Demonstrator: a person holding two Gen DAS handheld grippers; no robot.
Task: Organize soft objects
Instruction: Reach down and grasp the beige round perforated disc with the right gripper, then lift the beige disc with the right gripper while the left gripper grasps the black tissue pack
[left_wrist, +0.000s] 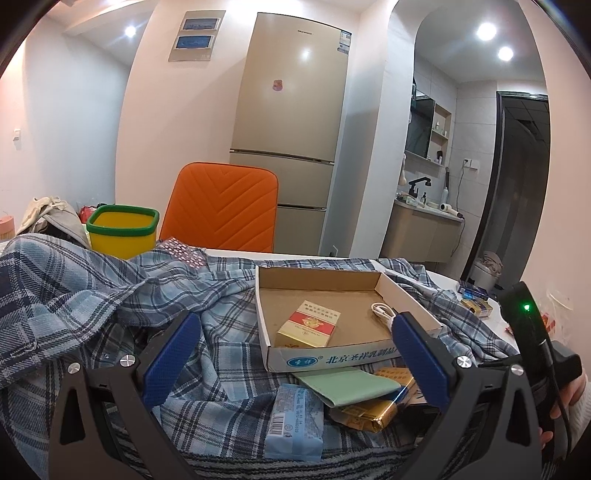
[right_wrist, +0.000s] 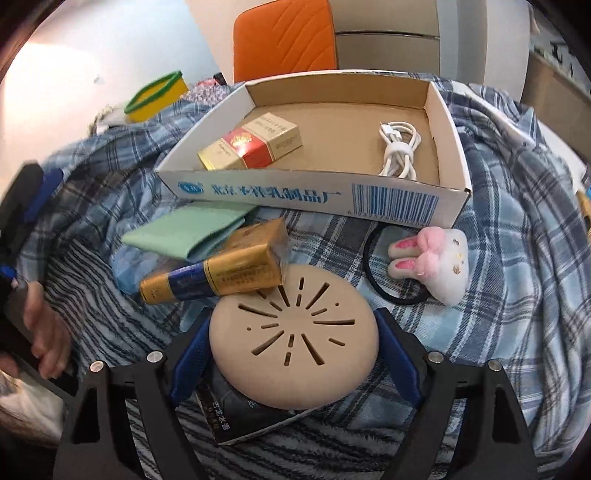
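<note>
Left wrist view. Left claw (left_wrist: 295, 354): jaws wide apart, nothing between the pads, held low over plaid cloth (left_wrist: 92, 295) draped across the counter; probably parked to leave room for the other hand. Ahead of the claw, an open cardboard tray (left_wrist: 406, 295) resting on the cloth, holding a red-and-gold packet (left_wrist: 308, 325) and a coiled white cable (left_wrist: 384, 312); seemingly a collecting bin for hard oddments. Just below the pads: blue tissue pack (left_wrist: 293, 421), folded green cloth (left_wrist: 347, 384), gold box (left_wrist: 373, 413), heaped loosely, apparently awaiting sorting. Far left beyond the claw: yellow bin with green rim (left_wrist: 122, 230); behind it an orange chair (left_wrist: 225, 210) and a fridge (left_wrist: 291, 110). At the right edge, the other claw's handle with a green lamp.

Right wrist view. Right claw (right_wrist: 293, 354): jaws spread wide around a round beige slotted disc (right_wrist: 293, 339); left pad touching or nearly touching its edge, right pad just beside it; firm grip not certain. Disc lying partly on a dark box (right_wrist: 225, 413) and against the gold box (right_wrist: 214, 275). Ahead and right of the claw: plush rabbit (right_wrist: 439, 258) on a black hair loop (right_wrist: 388, 295), soft goods lying free on the plaid cloth, well short of the tray wall. Ahead and left: green cloth (right_wrist: 184, 232). A hand (right_wrist: 44, 332) visible at the left edge.
</note>
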